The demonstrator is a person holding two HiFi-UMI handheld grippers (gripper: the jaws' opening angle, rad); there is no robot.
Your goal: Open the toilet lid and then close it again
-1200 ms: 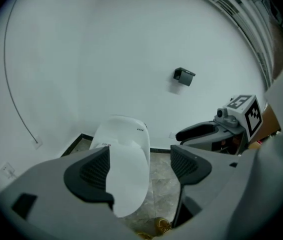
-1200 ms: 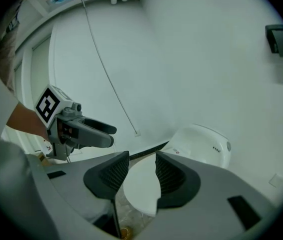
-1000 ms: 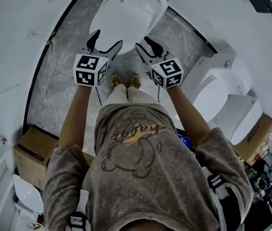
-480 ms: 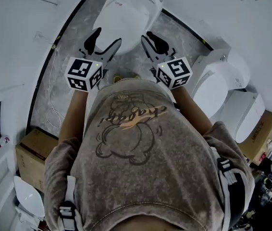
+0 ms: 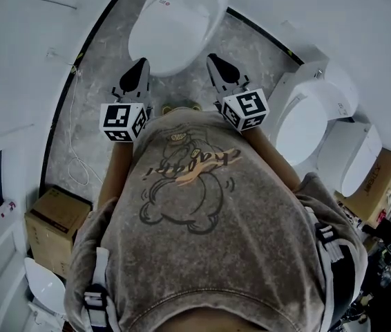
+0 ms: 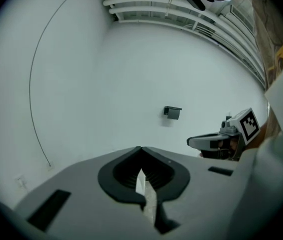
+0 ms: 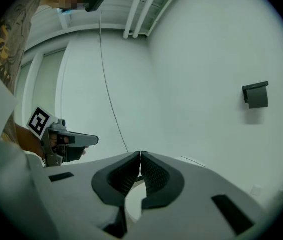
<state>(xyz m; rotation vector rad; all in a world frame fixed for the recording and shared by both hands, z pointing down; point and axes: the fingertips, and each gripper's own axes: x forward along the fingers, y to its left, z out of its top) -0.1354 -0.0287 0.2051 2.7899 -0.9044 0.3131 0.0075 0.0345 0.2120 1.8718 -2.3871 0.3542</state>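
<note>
While the toilet lid (image 5: 175, 23) lies shut on its bowl at the top of the head view, the left gripper (image 5: 140, 64) and the right gripper (image 5: 214, 61) are held side by side above the grey floor (image 5: 92, 109), near the lid's front edge but apart from it. Both pairs of fingers are pressed together, and nothing is pinched between them.

Holding left gripper (image 5: 141, 62) and right gripper (image 5: 213, 59) out front, side by side and apart, both forearms extended; jaws pressed together on each, gripping nothing.
</note>
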